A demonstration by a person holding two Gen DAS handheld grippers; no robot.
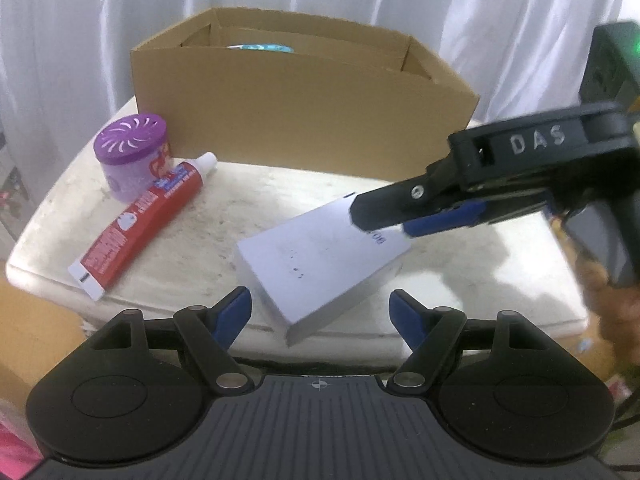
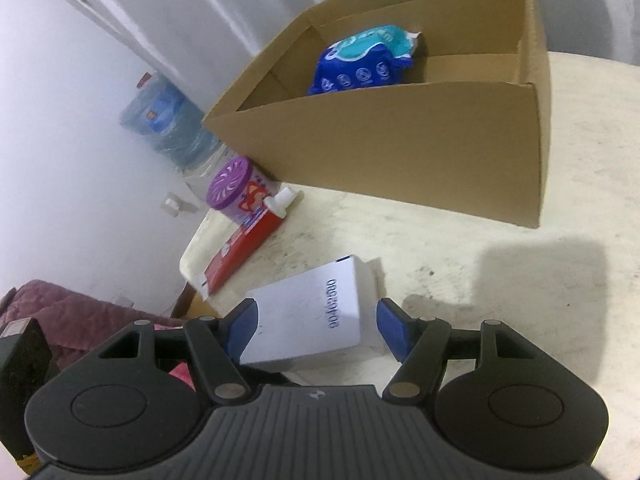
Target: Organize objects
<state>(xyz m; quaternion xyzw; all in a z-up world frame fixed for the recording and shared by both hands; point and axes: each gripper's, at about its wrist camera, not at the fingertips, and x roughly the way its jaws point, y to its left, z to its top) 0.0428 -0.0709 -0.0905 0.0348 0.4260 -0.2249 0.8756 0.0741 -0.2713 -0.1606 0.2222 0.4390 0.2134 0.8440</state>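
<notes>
A white box lies on the white table, near its front edge; it also shows in the right wrist view. My right gripper is open with its jaws on either side of the box; in the left wrist view it reaches over the box's far end. My left gripper is open and empty just in front of the box. A red toothpaste tube and a purple air freshener lie at the left. A cardboard box stands behind, holding a blue packet.
A water jug stands on the floor beyond the table's left side. A dark red cloth lies below the table edge. A black device with a green light is at the far right.
</notes>
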